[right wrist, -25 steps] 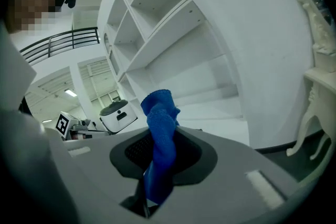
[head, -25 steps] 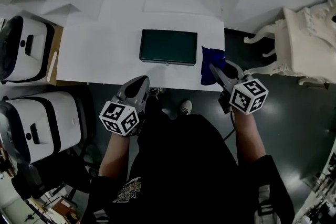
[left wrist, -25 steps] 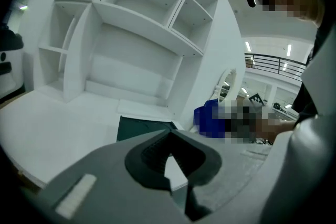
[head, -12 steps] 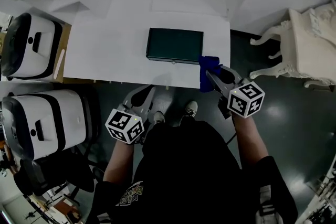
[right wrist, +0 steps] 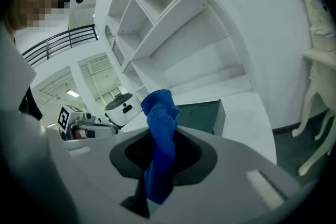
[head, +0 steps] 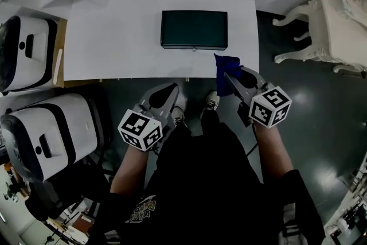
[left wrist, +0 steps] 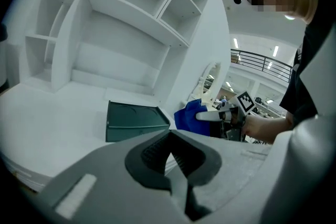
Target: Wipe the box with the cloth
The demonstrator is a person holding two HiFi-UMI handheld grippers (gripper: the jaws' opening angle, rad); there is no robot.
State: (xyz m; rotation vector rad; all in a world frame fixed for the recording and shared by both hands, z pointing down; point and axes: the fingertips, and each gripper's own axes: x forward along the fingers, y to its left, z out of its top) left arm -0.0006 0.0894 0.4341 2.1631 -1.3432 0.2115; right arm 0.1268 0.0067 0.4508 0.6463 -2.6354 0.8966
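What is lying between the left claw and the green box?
Only the bare white table lies between the left claw and the box, as the head view shows.

Blue cloth (head: 226, 63), dark green box (head: 194, 29), plain white table (head: 114, 49).

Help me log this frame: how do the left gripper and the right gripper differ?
The right gripper is shut on the blue cloth; the left gripper is shut on nothing. The right gripper is at the table's front edge, with its cloth near the box's right corner; the left gripper sits short of that edge, over dark floor. Both carry marker cubes and point toward the table, and neither touches the box.
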